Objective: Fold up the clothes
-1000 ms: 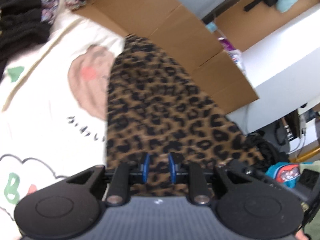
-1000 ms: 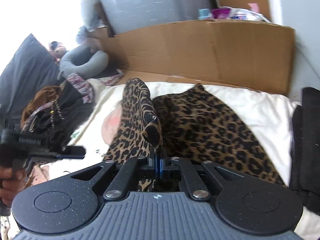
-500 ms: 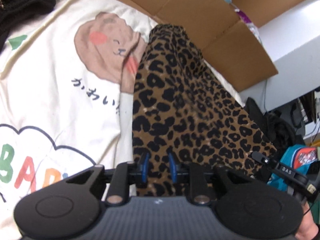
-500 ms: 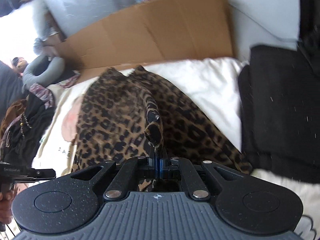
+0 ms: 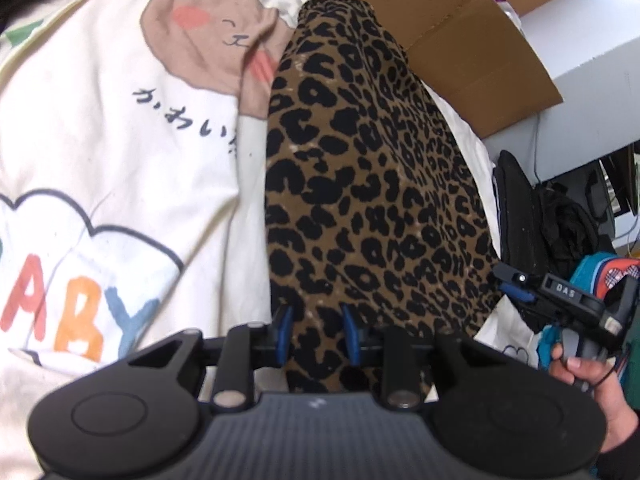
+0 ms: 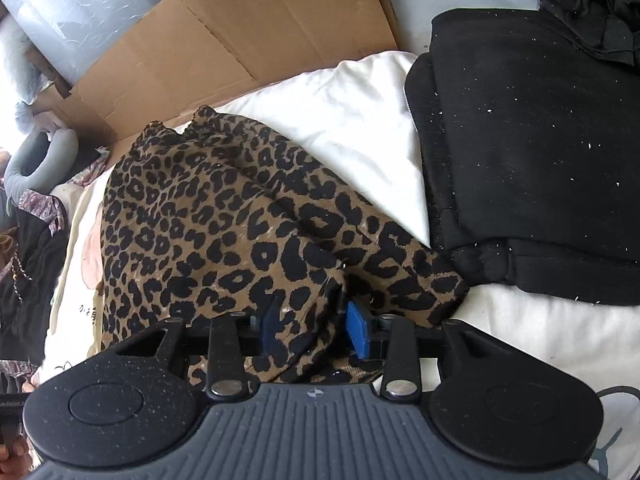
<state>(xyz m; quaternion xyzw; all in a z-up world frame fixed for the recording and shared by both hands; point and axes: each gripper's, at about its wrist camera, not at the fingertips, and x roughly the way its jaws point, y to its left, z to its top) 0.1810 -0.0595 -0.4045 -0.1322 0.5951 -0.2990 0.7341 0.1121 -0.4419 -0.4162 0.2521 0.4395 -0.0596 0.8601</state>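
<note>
Since earlier: right gripper (image 6: 310, 326) has parted its jaws, letting go of the leopard garment (image 6: 224, 232).
Left gripper (image 5: 316, 330): jaws apart, astride the garment's near edge.
Garment: on the printed blanket (image 5: 120, 160), beside the black folded clothes (image 6: 532, 152).
Risk: cloth draped between the right fingers may snag and undo the fold.

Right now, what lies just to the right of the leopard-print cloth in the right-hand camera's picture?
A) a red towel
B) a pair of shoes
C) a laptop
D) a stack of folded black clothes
D: folded black clothes lie on the white bedding, at the right edge of the leopard-print cloth.
</note>
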